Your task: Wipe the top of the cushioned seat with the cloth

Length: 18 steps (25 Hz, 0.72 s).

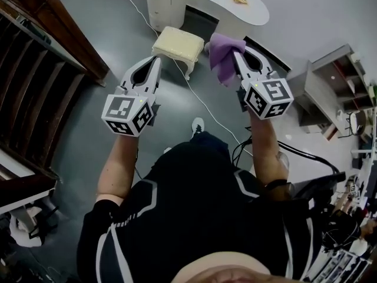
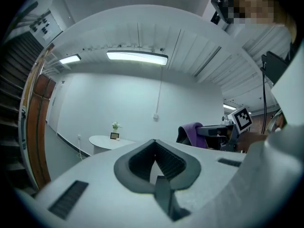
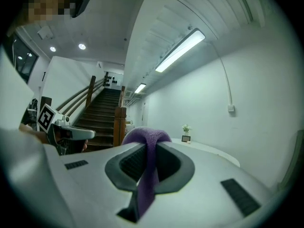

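Grey floor fills the room below the person, and the cream cushioned seat (image 1: 177,45) stands on it just before a curved white surface (image 1: 218,5). Both tongs are held in the air, apart from the seat. The right tongs (image 3: 151,145) pinch the purple cloth (image 1: 221,55), which bunches over their tips. The left tongs (image 2: 154,142) are pressed together, nothing between them.
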Each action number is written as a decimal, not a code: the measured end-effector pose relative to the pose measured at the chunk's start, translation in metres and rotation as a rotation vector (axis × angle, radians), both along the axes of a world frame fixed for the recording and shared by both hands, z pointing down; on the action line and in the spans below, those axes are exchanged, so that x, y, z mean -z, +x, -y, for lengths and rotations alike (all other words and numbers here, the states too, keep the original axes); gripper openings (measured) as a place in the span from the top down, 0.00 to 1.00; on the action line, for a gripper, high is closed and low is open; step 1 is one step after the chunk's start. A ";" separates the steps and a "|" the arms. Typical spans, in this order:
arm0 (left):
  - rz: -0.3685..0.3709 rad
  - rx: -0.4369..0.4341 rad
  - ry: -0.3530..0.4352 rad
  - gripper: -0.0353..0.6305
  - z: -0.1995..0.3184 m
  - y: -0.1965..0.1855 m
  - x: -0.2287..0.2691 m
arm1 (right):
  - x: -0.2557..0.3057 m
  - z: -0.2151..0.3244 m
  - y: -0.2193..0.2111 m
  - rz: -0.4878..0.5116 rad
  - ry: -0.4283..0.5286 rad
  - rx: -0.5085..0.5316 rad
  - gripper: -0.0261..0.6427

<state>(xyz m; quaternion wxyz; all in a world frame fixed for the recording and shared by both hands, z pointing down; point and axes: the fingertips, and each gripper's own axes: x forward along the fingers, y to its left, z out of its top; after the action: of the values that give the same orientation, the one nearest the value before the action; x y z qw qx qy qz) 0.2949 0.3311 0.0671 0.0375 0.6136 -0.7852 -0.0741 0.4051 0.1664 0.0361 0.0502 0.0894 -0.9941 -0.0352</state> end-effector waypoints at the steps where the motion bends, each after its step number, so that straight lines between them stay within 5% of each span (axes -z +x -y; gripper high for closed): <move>1: 0.007 0.008 -0.004 0.94 0.003 -0.004 0.000 | 0.000 0.004 -0.005 0.000 0.006 0.001 0.92; 18: 0.066 0.089 -0.089 0.94 0.111 -0.101 0.009 | -0.003 0.123 -0.126 0.063 -0.109 0.041 0.92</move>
<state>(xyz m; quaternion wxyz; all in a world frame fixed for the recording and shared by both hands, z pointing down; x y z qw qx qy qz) 0.1940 0.2197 0.0579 0.0354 0.5779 -0.8151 -0.0204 0.2793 0.0436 0.0393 0.0231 0.0671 -0.9973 0.0208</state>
